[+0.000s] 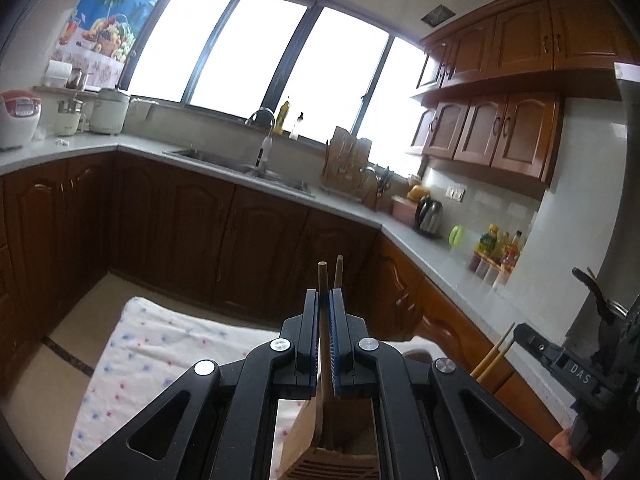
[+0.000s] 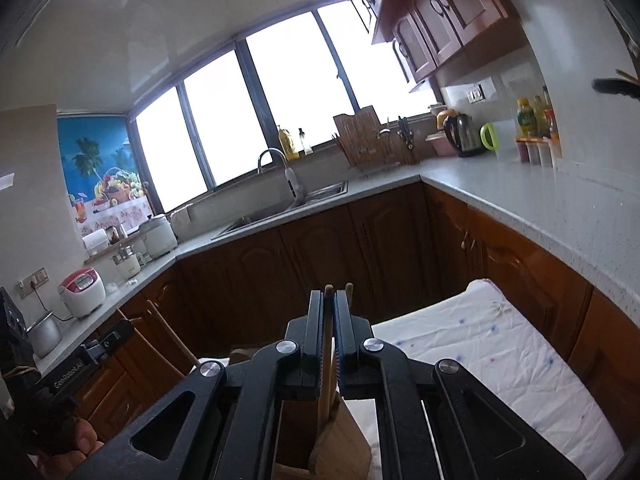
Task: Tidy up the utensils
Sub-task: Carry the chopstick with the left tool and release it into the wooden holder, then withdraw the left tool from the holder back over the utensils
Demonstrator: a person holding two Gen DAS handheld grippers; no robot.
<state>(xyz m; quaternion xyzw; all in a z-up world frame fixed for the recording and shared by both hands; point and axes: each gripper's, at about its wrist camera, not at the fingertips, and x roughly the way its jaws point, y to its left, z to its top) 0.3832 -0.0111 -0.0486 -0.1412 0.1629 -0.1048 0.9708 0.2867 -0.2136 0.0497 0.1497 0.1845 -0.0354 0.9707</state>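
My left gripper (image 1: 325,300) is shut on a pair of wooden chopsticks (image 1: 323,280) that stand upright, their lower ends down in a wooden utensil holder (image 1: 304,440). My right gripper (image 2: 329,304) is shut on another pair of wooden chopsticks (image 2: 329,360), also upright over the wooden holder (image 2: 344,436). In the left wrist view the right gripper's body (image 1: 560,360) shows at the right edge with its chopsticks (image 1: 494,354). In the right wrist view the left gripper's body (image 2: 72,364) shows at the left edge.
The holder stands on a table with a white flowered cloth (image 1: 160,344). Around it run dark wooden cabinets (image 1: 240,232) and a grey counter (image 2: 540,200) with a sink (image 1: 240,164), kettle (image 1: 430,216), rice cookers (image 1: 18,118), bottles (image 1: 496,248).
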